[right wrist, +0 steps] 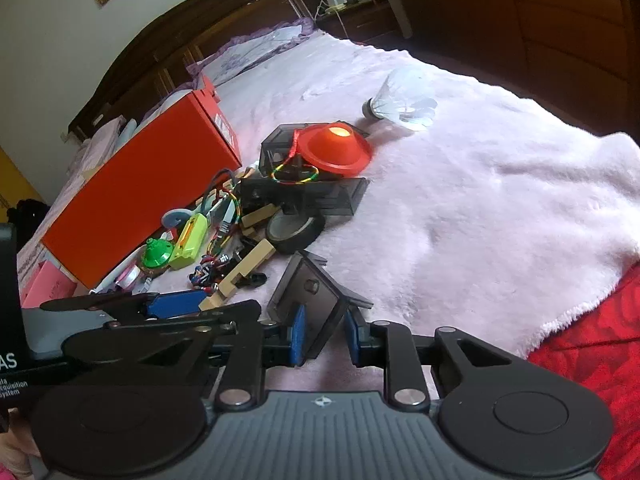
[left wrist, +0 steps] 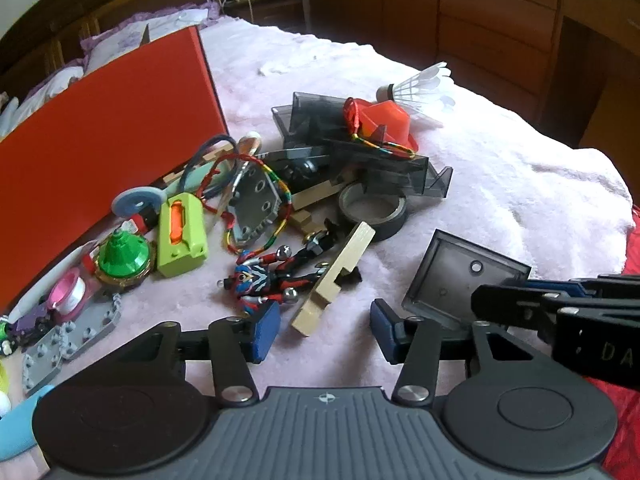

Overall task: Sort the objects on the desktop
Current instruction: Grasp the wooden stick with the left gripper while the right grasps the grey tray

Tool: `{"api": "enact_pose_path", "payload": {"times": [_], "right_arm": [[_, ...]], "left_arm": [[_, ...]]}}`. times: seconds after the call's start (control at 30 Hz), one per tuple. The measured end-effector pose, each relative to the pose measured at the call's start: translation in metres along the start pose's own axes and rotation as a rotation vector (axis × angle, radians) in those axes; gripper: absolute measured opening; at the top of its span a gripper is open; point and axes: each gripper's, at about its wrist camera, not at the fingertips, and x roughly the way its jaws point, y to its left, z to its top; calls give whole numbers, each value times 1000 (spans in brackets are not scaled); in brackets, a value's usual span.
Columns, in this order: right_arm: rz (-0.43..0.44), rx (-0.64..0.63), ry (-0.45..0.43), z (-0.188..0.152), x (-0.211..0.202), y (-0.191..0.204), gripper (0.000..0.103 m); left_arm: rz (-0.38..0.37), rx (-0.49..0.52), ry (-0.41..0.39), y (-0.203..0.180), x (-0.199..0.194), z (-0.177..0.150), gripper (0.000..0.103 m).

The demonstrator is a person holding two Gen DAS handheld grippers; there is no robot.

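The right gripper has its blue-padded fingers closed on the near edge of a smoky grey plastic lid, which stands tilted up off the pale pink blanket covering the bed. In the left wrist view the same lid sits at about 4 o'clock from the toy pile, with the right gripper reaching in from 3 o'clock. The left gripper hovers low over the blanket with its fingers spread wide and holding nothing; a notched wooden block lies just beyond the gap between them, and a red-and-blue action figure lies just at 9 o'clock of that block. Farther out, a roll of dark tape rests against a heap of smoky grey plastic trays, topped by a red cone-shaped toy. A white shuttlecock lies at 1 o'clock of the heap. Toward 9 o'clock are a lime green case, a green spinning top and a large orange box at the pile's far side.
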Motion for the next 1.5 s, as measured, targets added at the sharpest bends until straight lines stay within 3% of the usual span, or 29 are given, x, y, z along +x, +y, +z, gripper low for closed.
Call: {"api": "enact_pose_path", "payload": {"times": [0.23,0.6,0.77,0.93,1.03,1.27,1.37,1.5], "right_arm": [[22,26,-8,-2,5,-6,25],[56,6,-24,-2,13,1,26],[52,2,-30,-2,12,1,22],[57,14,-30,-2,12,-2,20],[55,11,-28,-2,12,-2,20],[61,47,-10,-3,14,-5,28],[61,40,-8,-3,15,-3,33],[50,21,-8,-4,17,-2,31]], "left_arm": [[11,16,-10,-4,-3,-3,27],[-15,81,-10,-19,-9,-4,27],[-15,78,-11,-20,-7,-3,27],[-22,55,-14,-16,-10,-4,15],[-28,34,-6,-13,-11,-4,14],[-28,61,10,-16,-5,-4,39],[-27,63,4,-16,-4,-6,39],[-27,74,-8,-18,-5,-8,35]]}}
